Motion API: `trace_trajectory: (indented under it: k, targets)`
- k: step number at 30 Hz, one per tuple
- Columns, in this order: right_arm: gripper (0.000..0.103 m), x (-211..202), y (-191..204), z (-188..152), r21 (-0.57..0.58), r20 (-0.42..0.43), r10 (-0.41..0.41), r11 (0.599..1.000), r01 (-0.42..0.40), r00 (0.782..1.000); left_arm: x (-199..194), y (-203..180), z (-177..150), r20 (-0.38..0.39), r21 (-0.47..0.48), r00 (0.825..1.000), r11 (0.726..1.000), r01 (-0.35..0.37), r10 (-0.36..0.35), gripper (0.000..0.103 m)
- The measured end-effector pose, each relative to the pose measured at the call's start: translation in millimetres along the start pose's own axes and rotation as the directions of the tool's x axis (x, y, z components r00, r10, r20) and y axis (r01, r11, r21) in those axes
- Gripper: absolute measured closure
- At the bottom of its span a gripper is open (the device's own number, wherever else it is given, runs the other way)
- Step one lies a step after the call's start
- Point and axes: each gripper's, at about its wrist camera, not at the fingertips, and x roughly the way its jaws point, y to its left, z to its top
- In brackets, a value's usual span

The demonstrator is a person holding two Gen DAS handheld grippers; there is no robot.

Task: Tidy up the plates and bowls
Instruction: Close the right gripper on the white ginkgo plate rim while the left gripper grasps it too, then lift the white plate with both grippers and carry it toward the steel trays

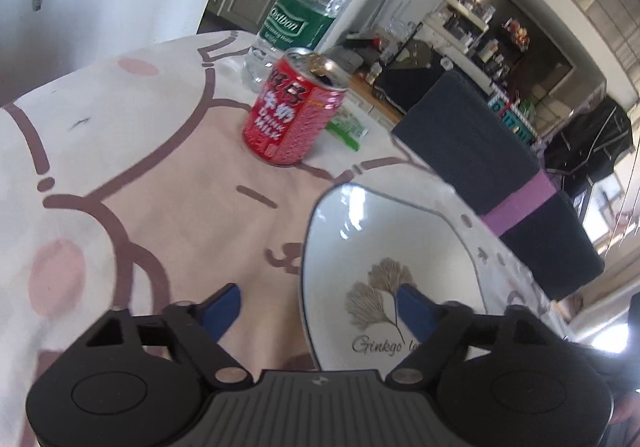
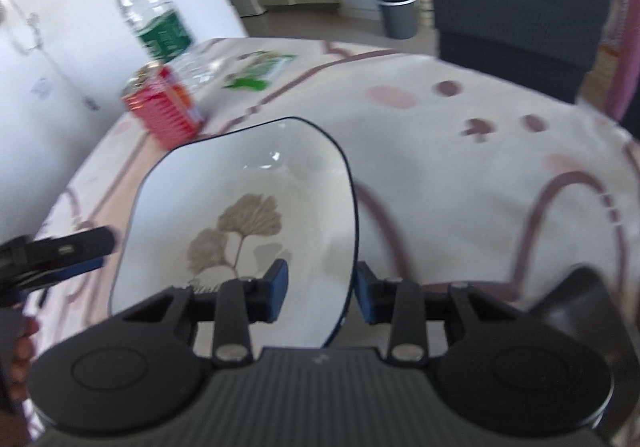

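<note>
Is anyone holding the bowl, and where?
Both grippers straddle the bowl rim, left and right, on opposite sides. The jaws look open, so no firm hold yet.

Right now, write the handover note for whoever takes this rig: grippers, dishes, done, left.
Left gripper: open, fingers on either side of the bowl's left rim, not clamped.
Right gripper: open, fingers on either side of the bowl's right rim; whether the pads touch it cannot be told.
Bowl: white, dark rim, ginkgo print, on the tablecloth. A red can and a water bottle stand behind it.
Done: both grippers placed at the bowl.
Left: close, lift, put it away. No other plates or bowls in view.
</note>
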Motion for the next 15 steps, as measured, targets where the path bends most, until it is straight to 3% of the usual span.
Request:
trace_trajectory:
  k: [4, 9, 12, 15]
  targets:
    - [0.063, 7.8, 7.0, -2.6, 0.012, 0.018, 0.073, 0.997, -0.073, 0.997, 6.3, 16.2, 4.9, -0.029, 0.004, 0.999, 1.000, -0.016, 0.016, 0.042]
    - [0.063, 19.6, 5.2, 12.0, 0.069, 0.074, 0.068, 0.995, -0.074, 0.995, 15.4, 23.3, 9.0, -0.047, 0.010, 0.999, 1.000, 0.000, 0.001, 0.054]
    - [0.064, 29.9, 7.1, 20.4, 0.047, 0.042, 0.052, 0.997, -0.054, 0.998, 22.7, 22.5, 14.1, -0.069, 0.027, 0.997, 1.000, 0.016, -0.015, 0.070]
    - [0.077, 39.3, 5.2, 18.7, 0.045, 0.004, 0.034, 0.998, -0.034, 0.999, 29.1, 25.8, 17.6, -0.079, 0.028, 0.997, 0.999, 0.028, -0.026, 0.085]
